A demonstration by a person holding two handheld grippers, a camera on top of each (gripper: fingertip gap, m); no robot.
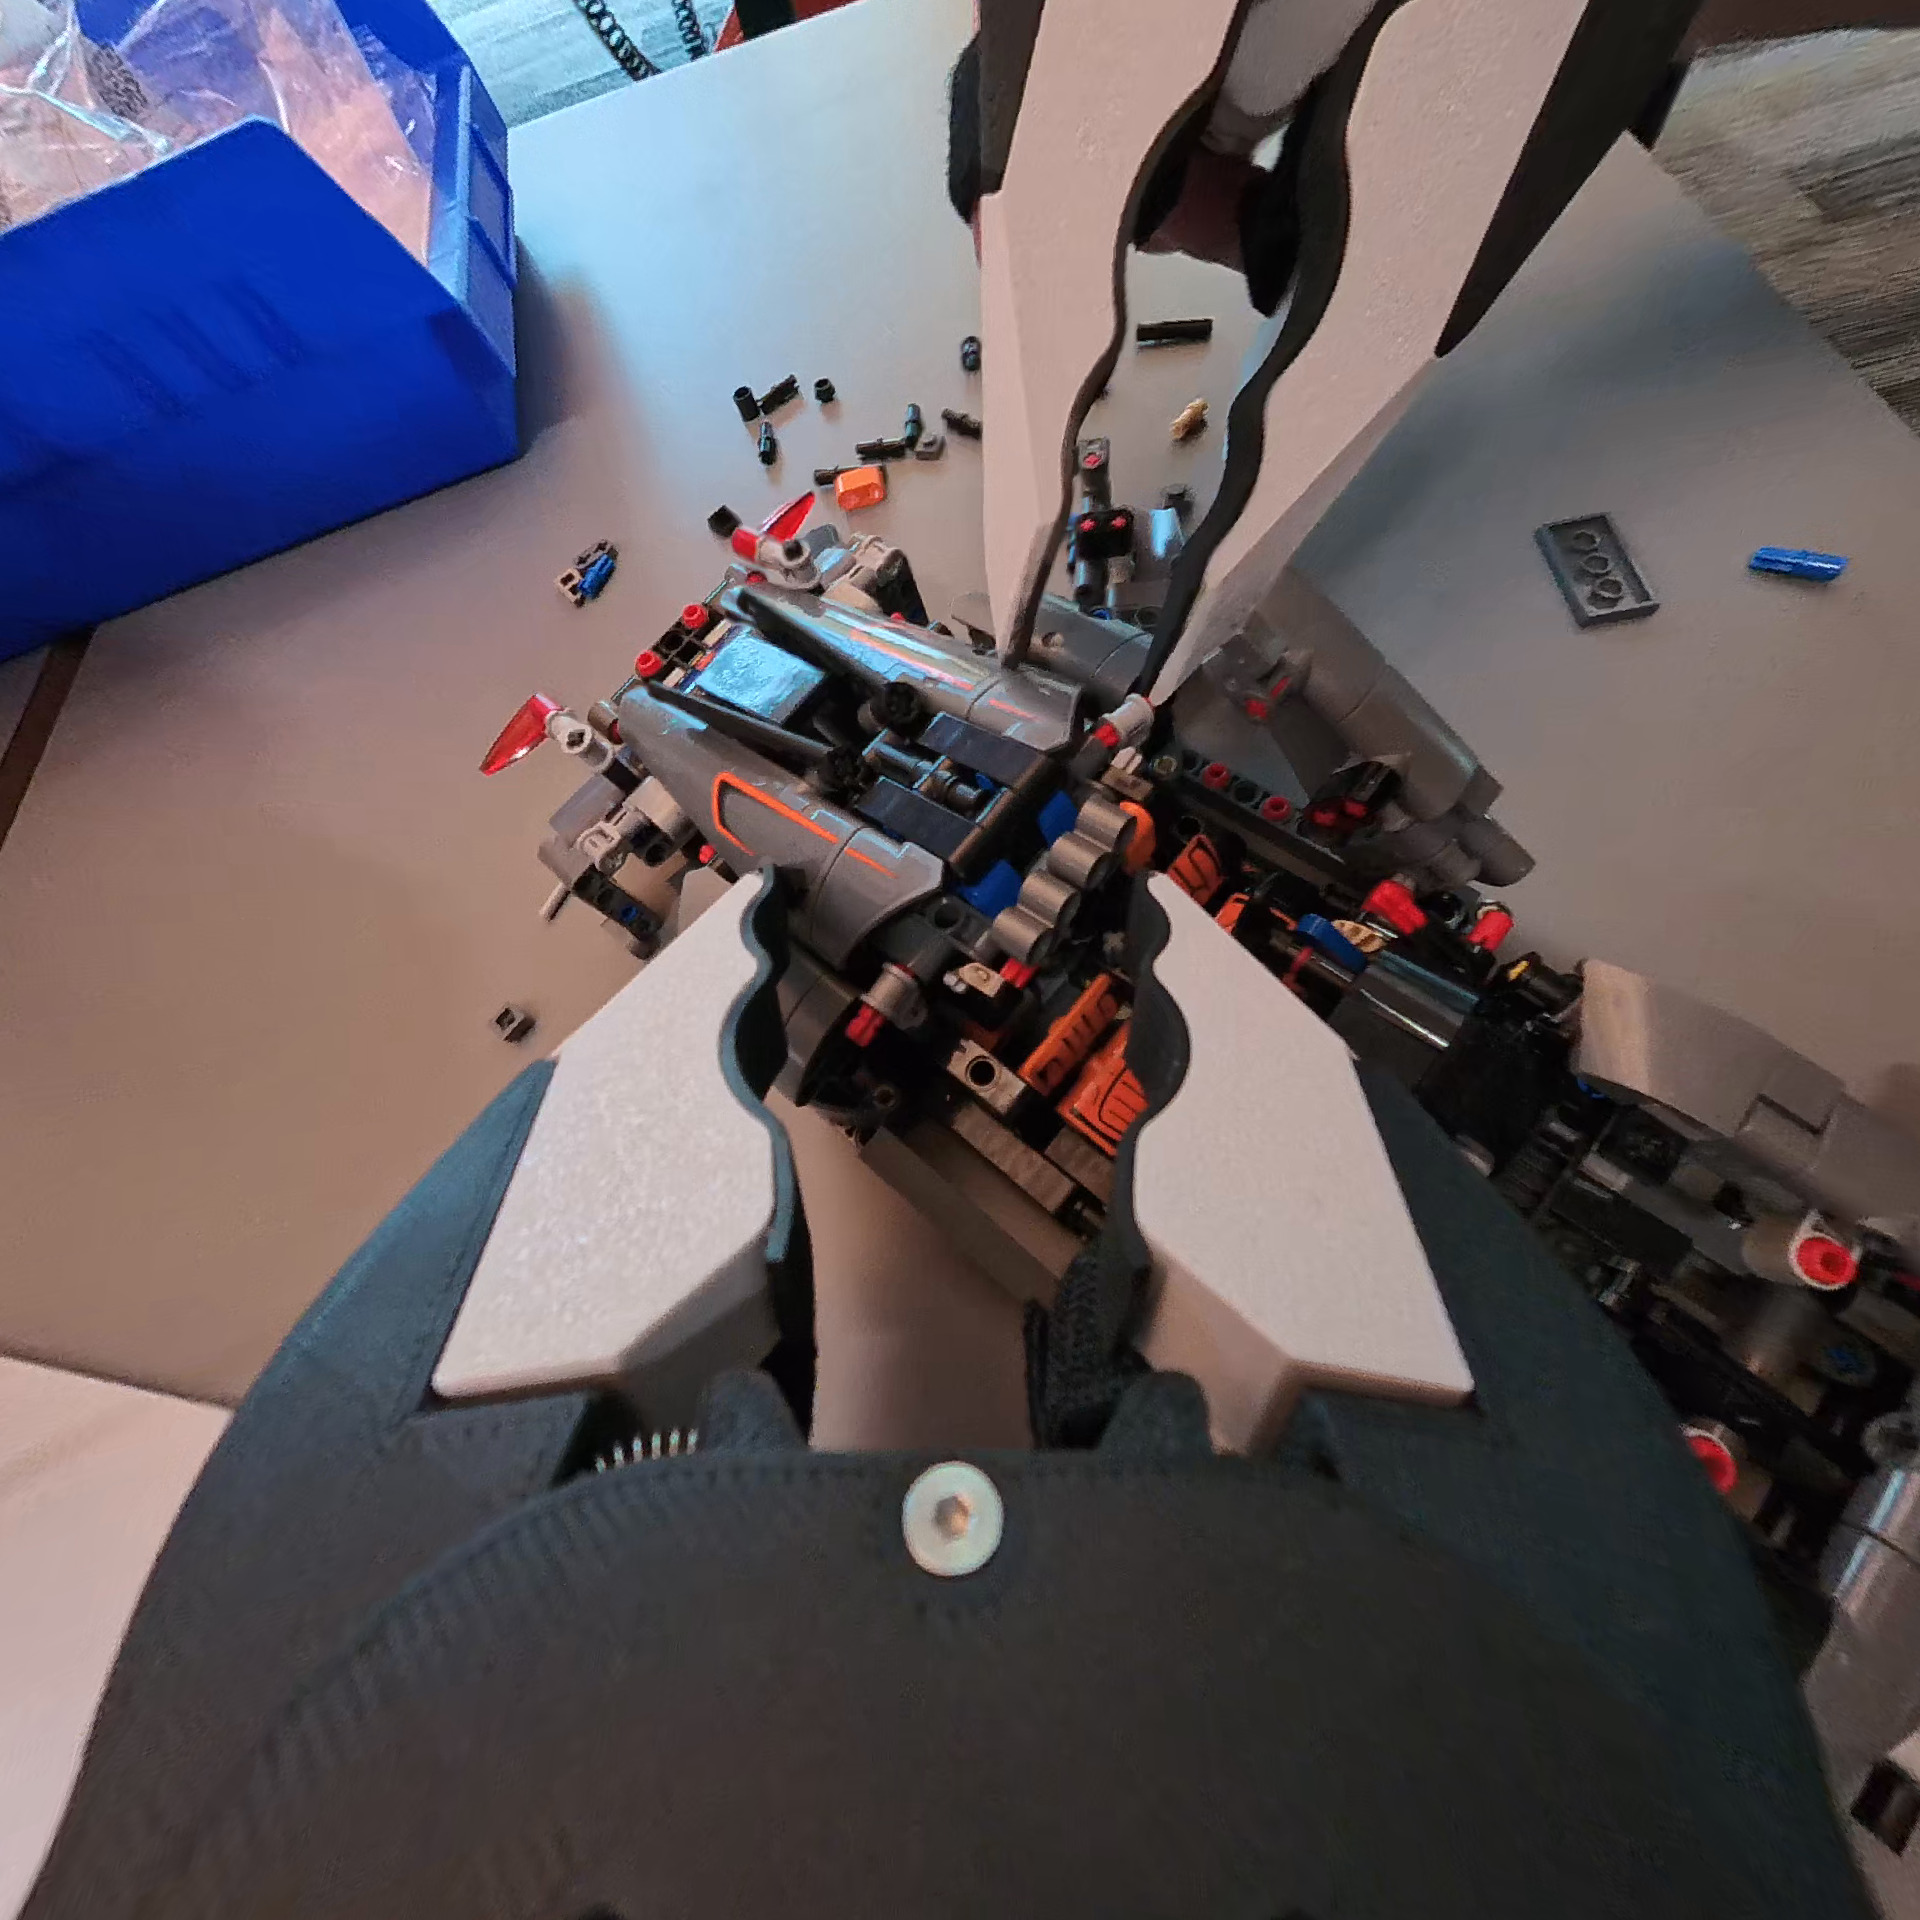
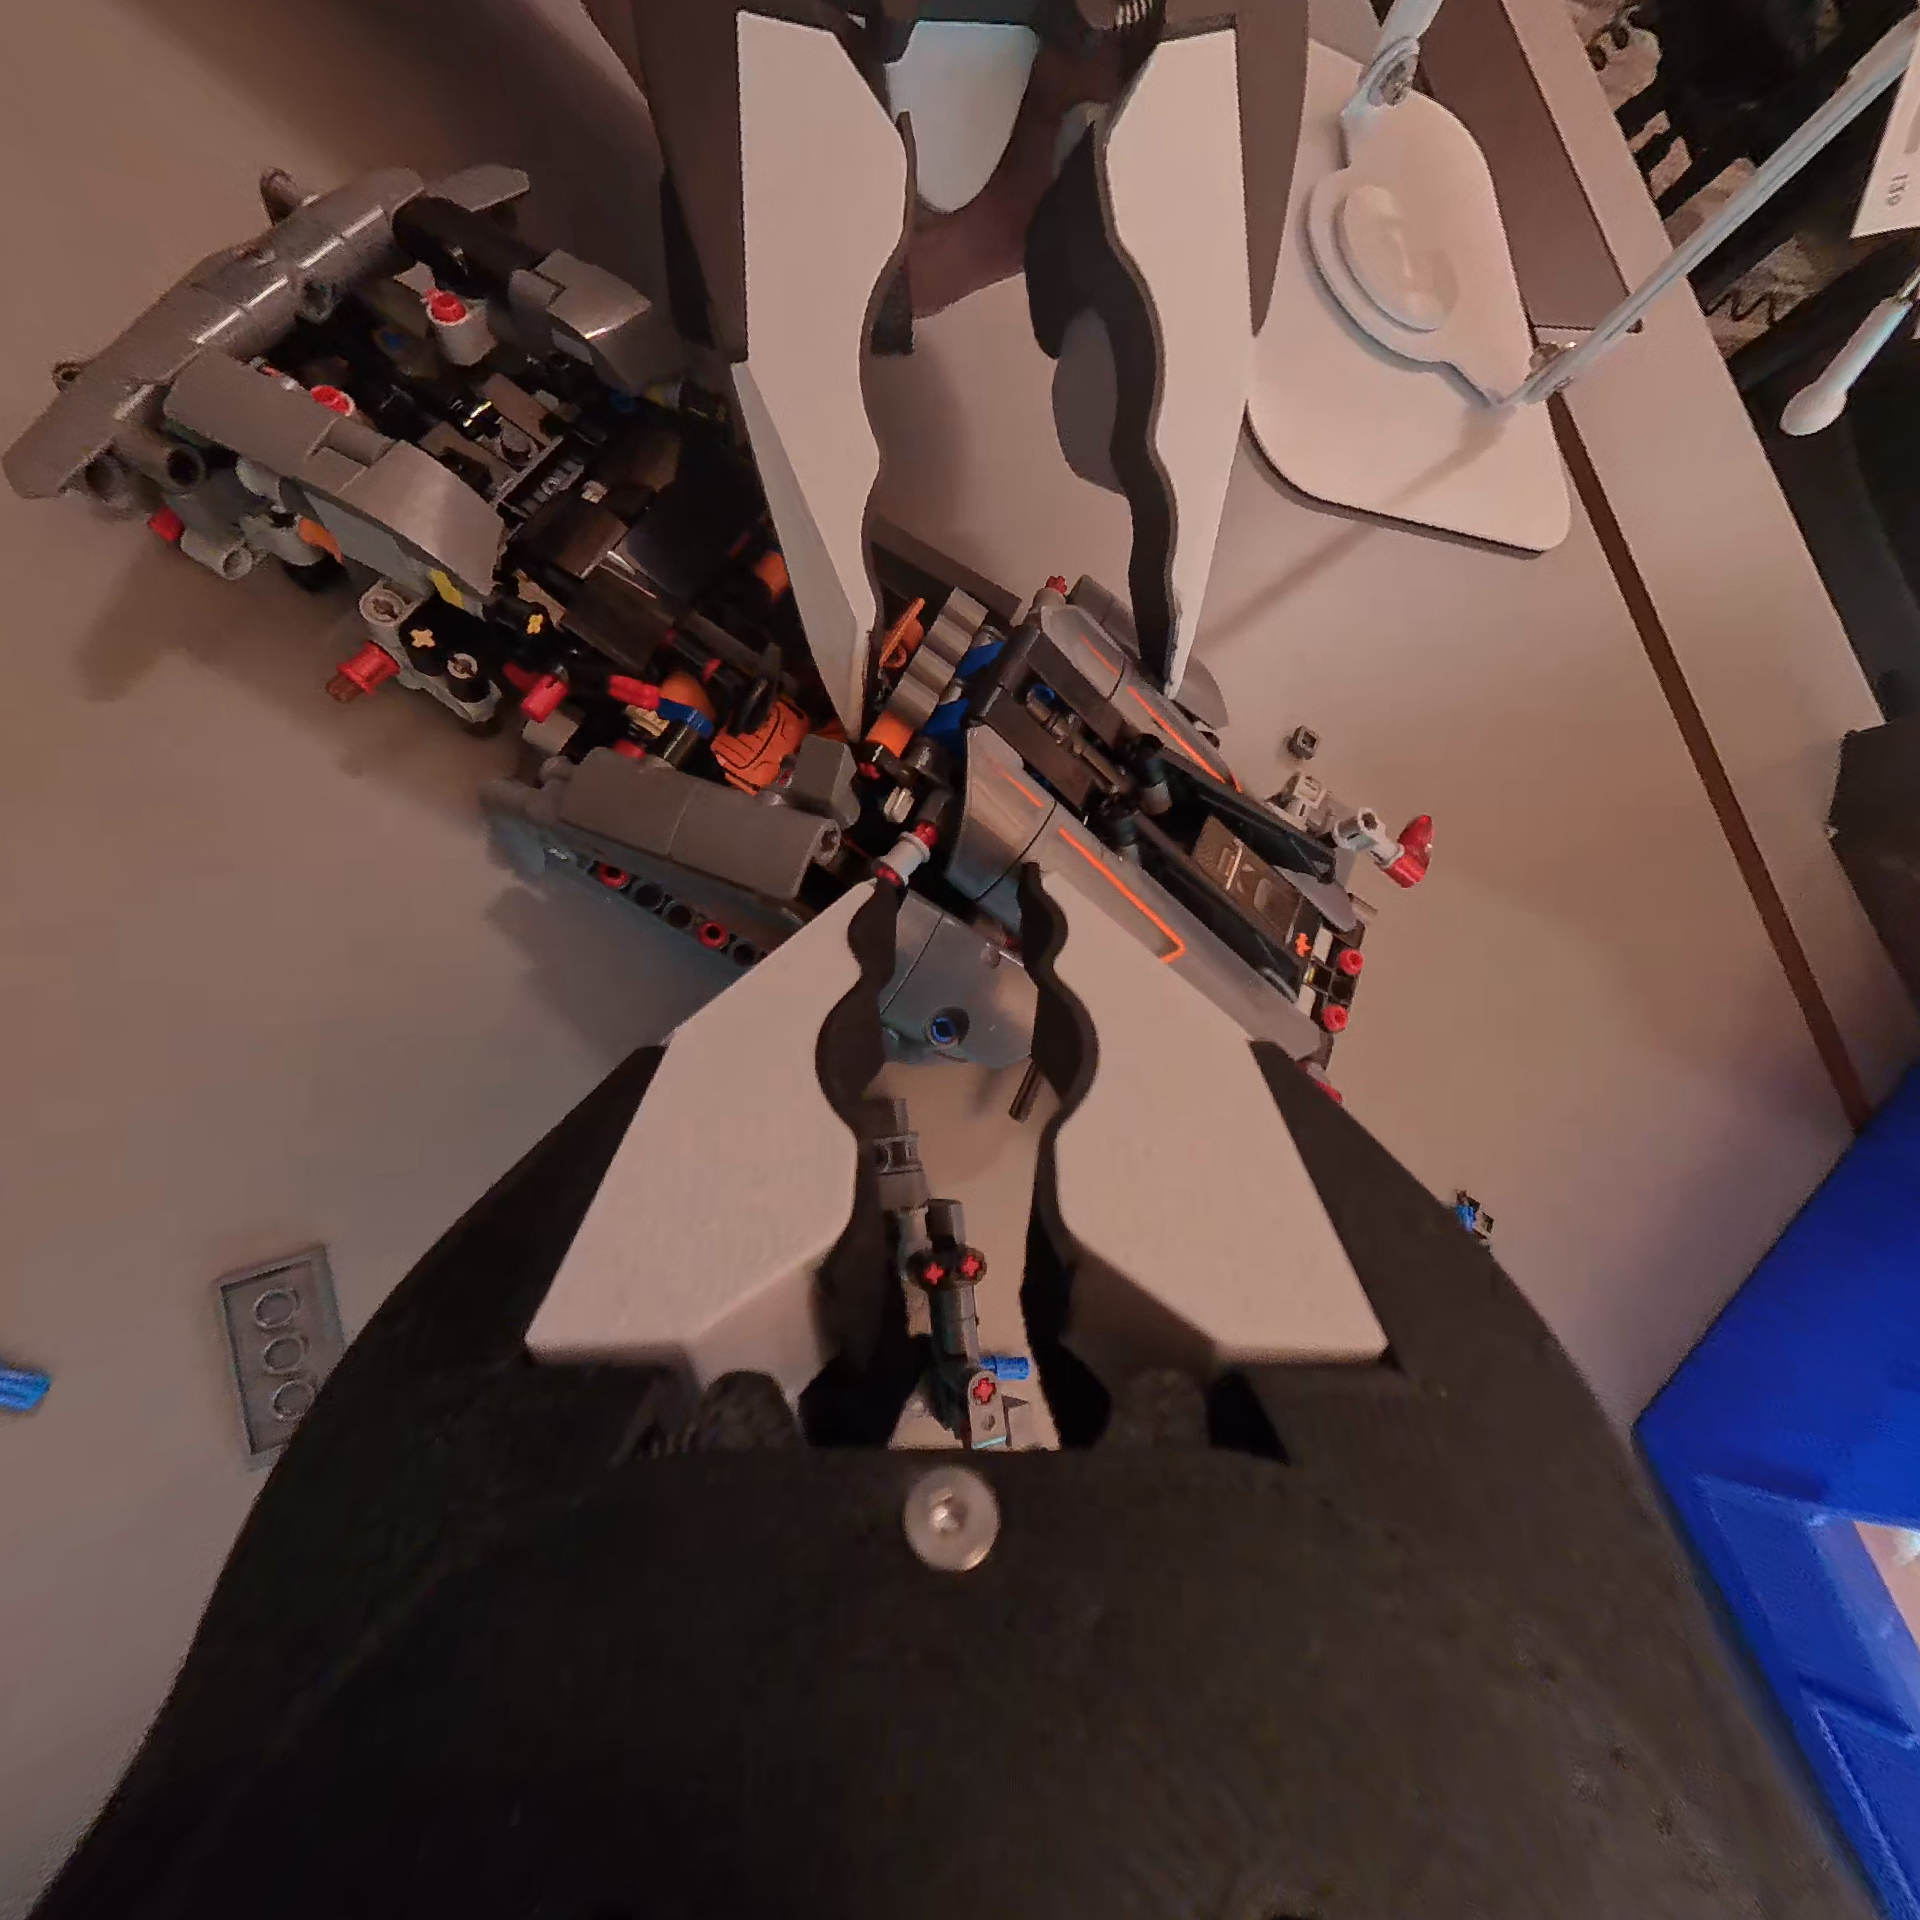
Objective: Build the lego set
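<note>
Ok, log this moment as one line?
stage: mid-build | left gripper: open, straddling lego model rear | right gripper: open, tips at model's opposite side | loose parts: on table

Little here carries writing. At about one o'clock in the right wrist view, at the frame's edge, a small white card (image 2: pixel 1893 156) bears a few dark characters, cropped and too small to make out. The grey panels of the lego model (image 1: pixel 831 831) carry orange line markings and stripes, which are decoration rather than letters; the orange pieces near its middle show dark moulded patterns, not legible as text. The blue bin (image 1: pixel 239 343) at ten o'clock in the left wrist view shows no lettering that can be read
</note>
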